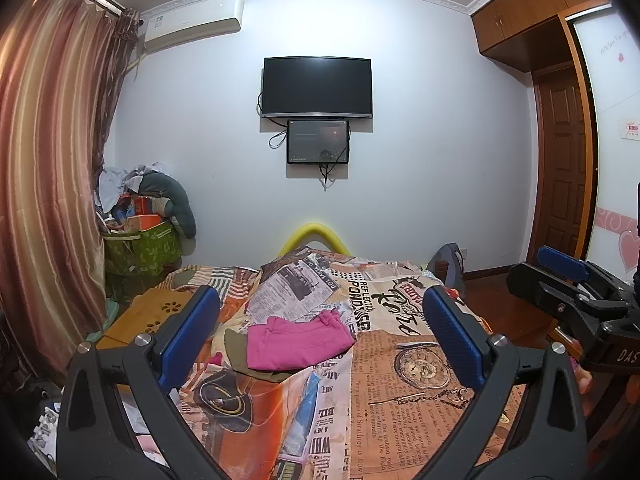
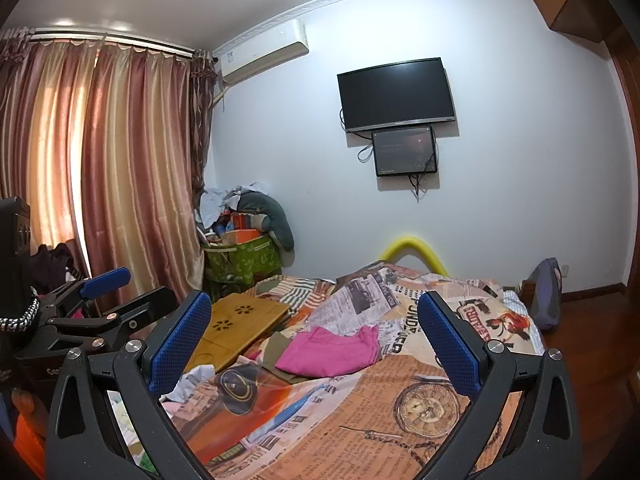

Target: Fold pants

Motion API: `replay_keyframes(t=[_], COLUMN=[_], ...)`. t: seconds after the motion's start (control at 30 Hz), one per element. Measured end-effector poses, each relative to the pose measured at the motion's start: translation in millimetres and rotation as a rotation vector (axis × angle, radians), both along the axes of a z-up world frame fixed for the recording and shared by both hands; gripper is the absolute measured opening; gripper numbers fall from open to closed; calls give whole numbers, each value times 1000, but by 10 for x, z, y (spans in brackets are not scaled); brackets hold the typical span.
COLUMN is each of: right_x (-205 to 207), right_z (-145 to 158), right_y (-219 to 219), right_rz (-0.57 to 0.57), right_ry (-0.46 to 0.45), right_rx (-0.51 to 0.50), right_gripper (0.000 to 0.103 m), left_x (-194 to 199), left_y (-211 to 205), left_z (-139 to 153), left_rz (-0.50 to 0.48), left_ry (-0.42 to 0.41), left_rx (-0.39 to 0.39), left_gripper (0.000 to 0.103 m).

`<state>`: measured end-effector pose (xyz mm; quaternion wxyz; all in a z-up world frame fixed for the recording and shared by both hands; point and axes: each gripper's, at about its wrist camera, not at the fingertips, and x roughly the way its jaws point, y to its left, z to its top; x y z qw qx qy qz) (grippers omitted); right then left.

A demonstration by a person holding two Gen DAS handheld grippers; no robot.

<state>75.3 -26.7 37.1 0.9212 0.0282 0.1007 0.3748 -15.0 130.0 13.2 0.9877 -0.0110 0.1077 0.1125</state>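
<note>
Folded pink pants (image 1: 298, 342) lie on an olive garment (image 1: 240, 356) in the middle of the bed; they also show in the right wrist view (image 2: 332, 350). My left gripper (image 1: 320, 334) is open and empty, held above the bed's near part, short of the pants. My right gripper (image 2: 316, 338) is open and empty at a similar height. It also shows at the right edge of the left wrist view (image 1: 568, 280). The left gripper shows at the left of the right wrist view (image 2: 108, 292).
The bed has a newspaper-print cover (image 1: 400, 400). A wooden lap tray (image 2: 240, 328) lies on its left side. A green bin piled with clothes (image 2: 244, 256) stands by the curtain (image 2: 120, 160). A TV (image 1: 318, 86) hangs on the far wall. A bag (image 2: 546, 292) sits at the bed's far right.
</note>
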Motion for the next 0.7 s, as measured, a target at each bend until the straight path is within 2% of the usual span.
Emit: replay_keyframes(t=[0.7], right_x=[19], right_z=[-16], right_y=[-5], right_rz=[-5], right_ry=[13], right_rx=[2], right_gripper=[103], left_x=[43], left_y=[51], left_z=[-42], left_rz=[-18], left_ry=[12], left_rx=[-27], left_gripper=[102])
